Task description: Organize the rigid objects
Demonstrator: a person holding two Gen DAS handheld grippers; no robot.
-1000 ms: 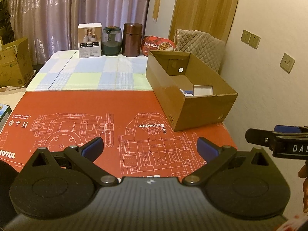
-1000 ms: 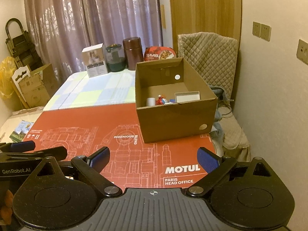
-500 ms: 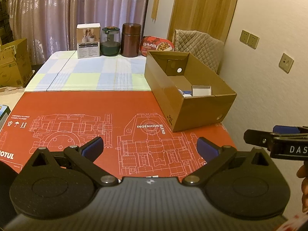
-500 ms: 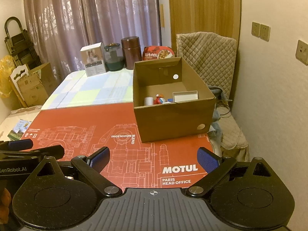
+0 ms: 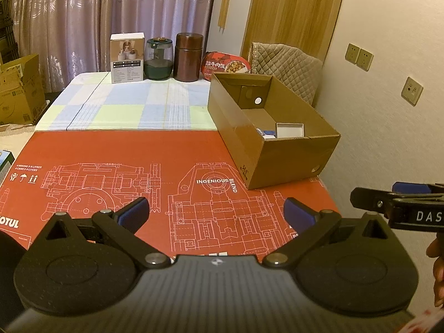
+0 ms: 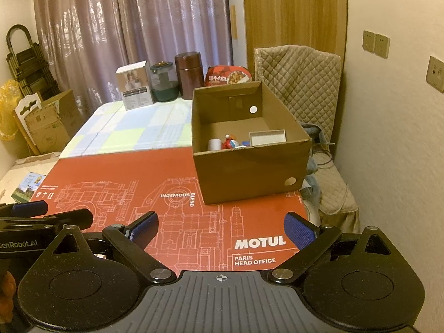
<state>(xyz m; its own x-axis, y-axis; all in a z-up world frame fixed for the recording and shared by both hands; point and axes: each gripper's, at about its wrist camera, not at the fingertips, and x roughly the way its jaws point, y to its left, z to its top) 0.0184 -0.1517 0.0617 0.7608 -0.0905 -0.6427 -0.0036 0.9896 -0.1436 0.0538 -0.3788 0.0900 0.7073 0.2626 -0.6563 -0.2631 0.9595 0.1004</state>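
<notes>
Presently, from left to right:

Left gripper (image 5: 216, 212): jaws spread wide, nothing between them, hovering over the red printed mat (image 5: 111, 152).

White product box (image 5: 127, 57), green-based glass jar (image 5: 158, 58), brown canister (image 5: 188, 57) and red meal tub (image 5: 227, 63): lined up at the table's far edge, well apart from both grippers.

Cardboard box (image 6: 249, 172): open-topped, on the mat's right side; held a white cup (image 6: 213, 144), a red figure (image 6: 229, 143) and a white tray (image 6: 267, 137).

Right gripper (image 6: 221, 229): jaws likewise spread and empty.

Step judged: between picks, mat cleared. Next move would call for a long reach to the far row, probably the canister, gripped upright.
</notes>
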